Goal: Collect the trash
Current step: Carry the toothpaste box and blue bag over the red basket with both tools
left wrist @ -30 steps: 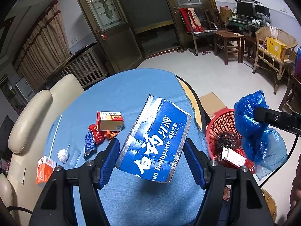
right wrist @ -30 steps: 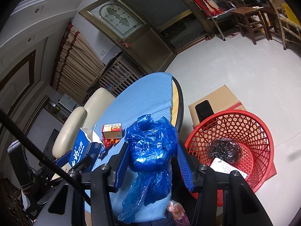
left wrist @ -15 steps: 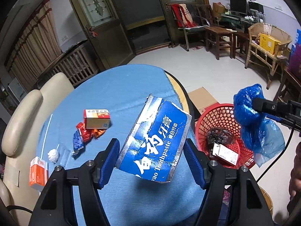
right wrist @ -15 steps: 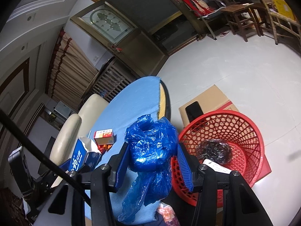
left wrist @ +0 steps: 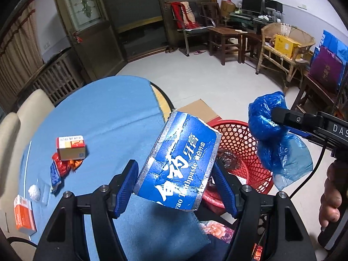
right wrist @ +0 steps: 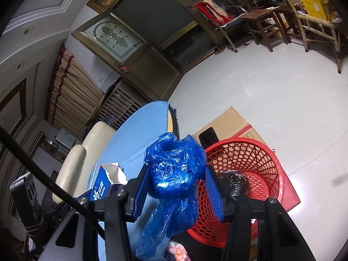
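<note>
My left gripper (left wrist: 175, 179) is clamped on a torn blue cardboard toothpaste box (left wrist: 178, 165), tilted, held over the right edge of the round blue-clothed table (left wrist: 104, 113). My right gripper (right wrist: 176, 192) is closed on a crumpled blue plastic bag (right wrist: 176, 178), hanging beside the rim of the red plastic mesh basket (right wrist: 256, 165) on the floor. On the table's left side lie a small orange-and-brown carton (left wrist: 70, 148), red wrappers (left wrist: 63, 166) and a white wad (left wrist: 34, 191).
</note>
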